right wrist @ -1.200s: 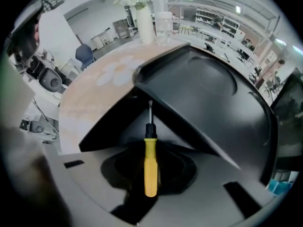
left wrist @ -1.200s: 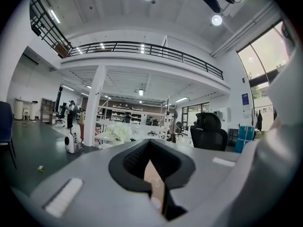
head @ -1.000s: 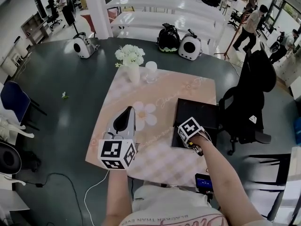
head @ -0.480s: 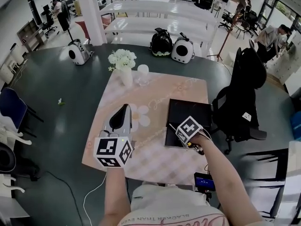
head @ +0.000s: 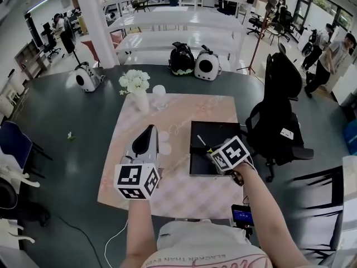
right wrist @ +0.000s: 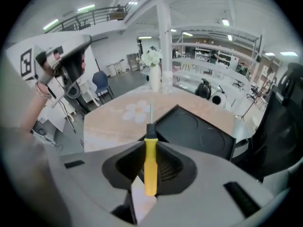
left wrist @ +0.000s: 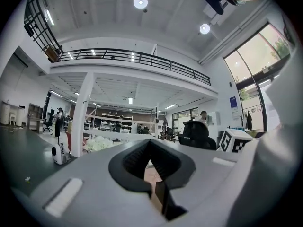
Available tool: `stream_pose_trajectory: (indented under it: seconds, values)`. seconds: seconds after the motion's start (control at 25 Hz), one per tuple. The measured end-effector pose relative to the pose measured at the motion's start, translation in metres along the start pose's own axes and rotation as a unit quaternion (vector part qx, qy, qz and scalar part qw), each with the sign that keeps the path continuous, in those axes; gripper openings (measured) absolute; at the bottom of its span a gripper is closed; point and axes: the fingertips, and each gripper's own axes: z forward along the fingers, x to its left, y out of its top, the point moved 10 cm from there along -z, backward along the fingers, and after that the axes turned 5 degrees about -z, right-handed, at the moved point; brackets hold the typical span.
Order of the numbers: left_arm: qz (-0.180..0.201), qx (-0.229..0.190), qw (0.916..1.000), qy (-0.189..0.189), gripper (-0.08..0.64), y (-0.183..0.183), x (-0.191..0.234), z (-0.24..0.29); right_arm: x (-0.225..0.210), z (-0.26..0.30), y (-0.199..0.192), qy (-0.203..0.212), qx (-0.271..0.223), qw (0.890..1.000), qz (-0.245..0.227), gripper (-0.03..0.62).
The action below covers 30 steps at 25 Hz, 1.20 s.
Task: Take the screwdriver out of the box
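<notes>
A screwdriver (right wrist: 150, 164) with a yellow handle and a thin metal shaft is clamped upright between the jaws of my right gripper (right wrist: 150, 143). Seen from the head, the right gripper (head: 213, 149) hangs over the near left part of the black box (head: 217, 135), and the screwdriver (head: 203, 142) shaft sticks out over the lid towards the far left. The black box (right wrist: 199, 131) lies below the shaft tip, not touching the tool. My left gripper (head: 150, 129) hovers over the pink tablecloth, left of the box, jaws together and empty; its left gripper view (left wrist: 150, 143) looks level across the room.
A vase of white flowers (head: 135, 84) and a white cup (head: 159, 92) stand at the far left of the pink checked tablecloth (head: 178, 108). A black office chair (head: 276, 113) is right of the table. Two pet carriers (head: 194, 60) sit on the floor beyond.
My right gripper has lifted upward with the screwdriver, and the shaft now shows above the box. The left gripper rose slightly.
</notes>
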Motion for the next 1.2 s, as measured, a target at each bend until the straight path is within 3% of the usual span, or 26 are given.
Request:
stream_pose_trajectory:
  seconds: [0.32, 0.6, 0.92, 1.12, 1.2]
  values:
    - [0.02, -0.016, 0.9995, -0.02, 0.009, 0.012, -0.02, 0.005, 0.004, -0.067, 0.005, -0.045, -0.131, 0.99, 0.024, 0.077]
    - [0.037, -0.035, 0.9981, -0.034, 0.009, 0.025, -0.039, 0.006, 0.008, -0.124, 0.006, -0.101, -0.237, 0.966, 0.028, 0.077]
    - [0.046, -0.062, 0.9962, -0.041, 0.009, 0.041, -0.053, 0.001, 0.012, -0.178, -0.002, -0.191, -0.357, 0.914, 0.014, 0.077]
    - [0.048, -0.078, 0.9951, -0.036, 0.009, 0.05, -0.061, -0.002, 0.019, -0.206, -0.011, -0.24, -0.439, 0.865, -0.028, 0.077]
    - [0.048, -0.083, 0.9949, -0.031, 0.009, 0.053, -0.066, -0.003, 0.021, -0.216, -0.013, -0.252, -0.453, 0.854, -0.044, 0.077]
